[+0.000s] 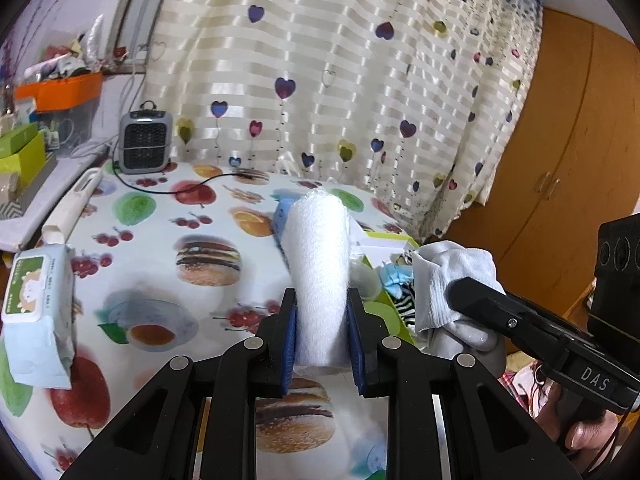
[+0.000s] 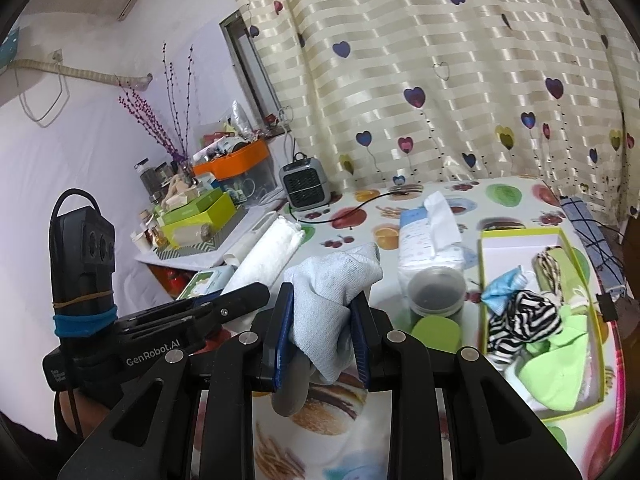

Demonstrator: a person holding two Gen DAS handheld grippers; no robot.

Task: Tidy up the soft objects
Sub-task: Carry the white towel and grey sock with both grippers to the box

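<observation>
My left gripper [image 1: 321, 316] is shut on a rolled white towel [image 1: 318, 264] and holds it above the fruit-print table; the towel also shows in the right wrist view [image 2: 268, 254]. My right gripper [image 2: 322, 328] is shut on a light grey sock [image 2: 334, 300], held above the table just right of the towel; it also shows in the left wrist view [image 1: 448, 284]. A green-rimmed box [image 2: 524, 234] at the right holds several soft items, among them a zebra-striped cloth [image 2: 520, 316], a green cloth [image 2: 556, 376] and a blue bow [image 2: 502, 286].
A tissue pack [image 2: 428, 240] and a lidded dark tub [image 2: 436, 292] stand beside the box. A wet-wipes pack [image 1: 36, 280] lies at the table's left edge. A small grey heater [image 1: 145, 142] stands at the back, its cable across the cloth. A cluttered shelf is at left.
</observation>
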